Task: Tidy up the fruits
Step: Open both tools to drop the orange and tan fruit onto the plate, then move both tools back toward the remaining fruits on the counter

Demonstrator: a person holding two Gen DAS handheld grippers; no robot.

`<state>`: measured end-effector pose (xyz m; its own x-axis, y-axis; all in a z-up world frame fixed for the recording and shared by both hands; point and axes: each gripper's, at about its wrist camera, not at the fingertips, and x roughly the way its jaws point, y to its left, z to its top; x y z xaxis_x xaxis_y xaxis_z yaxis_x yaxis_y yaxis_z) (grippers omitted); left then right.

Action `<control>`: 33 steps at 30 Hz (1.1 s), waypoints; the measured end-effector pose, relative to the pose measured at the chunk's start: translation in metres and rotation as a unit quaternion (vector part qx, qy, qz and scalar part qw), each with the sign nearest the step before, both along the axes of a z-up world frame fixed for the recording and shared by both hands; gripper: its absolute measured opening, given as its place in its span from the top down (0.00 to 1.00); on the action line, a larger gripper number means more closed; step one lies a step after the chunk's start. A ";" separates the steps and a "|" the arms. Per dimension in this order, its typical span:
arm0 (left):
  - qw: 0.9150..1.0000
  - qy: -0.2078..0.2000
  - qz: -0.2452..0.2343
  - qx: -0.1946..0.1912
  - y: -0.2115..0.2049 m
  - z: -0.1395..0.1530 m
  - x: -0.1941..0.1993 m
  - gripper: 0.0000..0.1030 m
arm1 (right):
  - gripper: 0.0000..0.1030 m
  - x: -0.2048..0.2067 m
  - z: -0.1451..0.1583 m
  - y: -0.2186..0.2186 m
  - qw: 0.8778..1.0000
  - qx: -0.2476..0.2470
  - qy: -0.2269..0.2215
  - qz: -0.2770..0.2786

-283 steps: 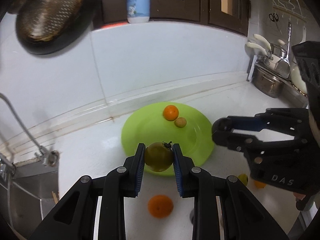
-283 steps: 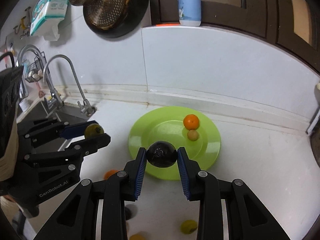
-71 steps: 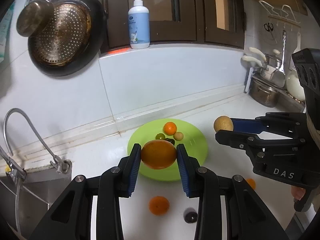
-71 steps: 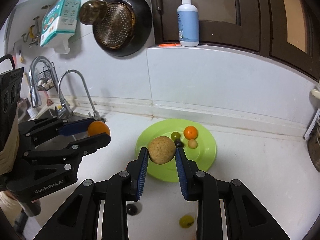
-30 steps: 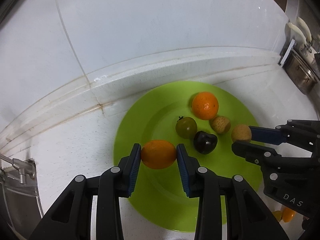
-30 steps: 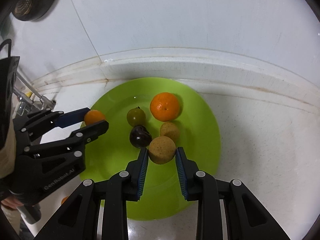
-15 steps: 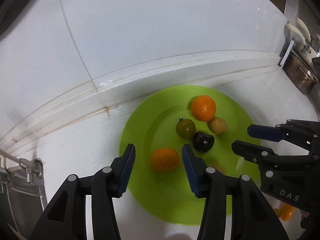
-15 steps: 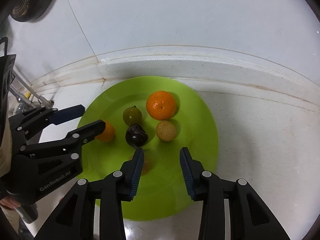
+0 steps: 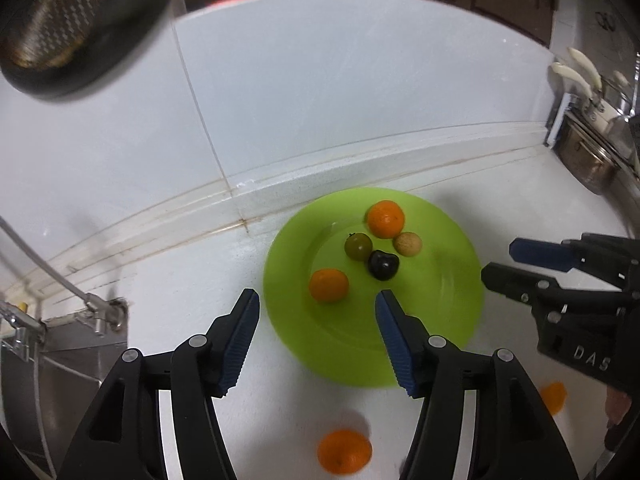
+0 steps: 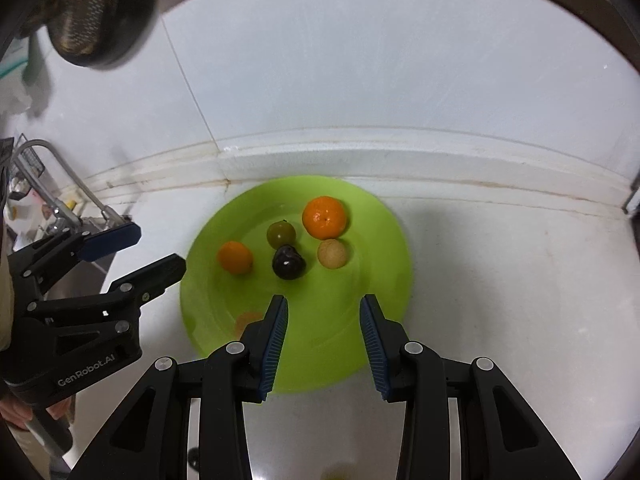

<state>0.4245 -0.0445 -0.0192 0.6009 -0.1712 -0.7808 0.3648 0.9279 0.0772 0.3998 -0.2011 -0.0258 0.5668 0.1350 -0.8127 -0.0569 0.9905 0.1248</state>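
Observation:
A lime green plate (image 9: 448, 292) (image 10: 360, 280) lies on the white counter by the wall. On it are a large orange (image 9: 386, 219) (image 10: 324, 217), a green fruit (image 9: 358, 245) (image 10: 281, 233), a dark plum (image 9: 383, 265) (image 10: 288, 261), a tan round fruit (image 9: 407, 244) (image 10: 332, 253) and a small orange (image 9: 329, 285) (image 10: 235, 256). A blurred tan-orange fruit (image 10: 247, 322) shows by the right gripper's left finger. My left gripper (image 9: 318, 330) (image 10: 134, 250) is open and empty above the plate's near left edge. My right gripper (image 10: 323, 334) (image 9: 504, 262) is open and empty above the plate's near side.
Loose oranges (image 9: 345, 456) (image 9: 554, 397) lie on the counter in front of the plate. A sink and faucet (image 10: 60, 184) are at the left. A dark pan (image 9: 72, 20) hangs on the wall. Pots and utensils (image 9: 588, 152) stand at the far right.
Both grippers have opened wider and pulled back and up from the plate. The small orange and the tan fruit they released stay on the plate.

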 end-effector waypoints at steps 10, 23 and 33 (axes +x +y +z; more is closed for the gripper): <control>0.998 -0.062 0.011 -0.017 0.006 0.033 -0.065 0.33 | 0.54 -0.054 0.030 -0.007 0.998 -0.023 -0.048 -0.027; 0.995 -0.084 0.031 -0.030 0.016 0.025 -0.125 0.27 | 0.40 -0.123 0.026 -0.017 0.993 -0.047 -0.085 -0.064; 0.998 -0.051 0.018 -0.029 0.014 -0.008 -0.158 0.21 | 0.40 -0.163 0.007 -0.021 0.991 -0.041 -0.083 -0.091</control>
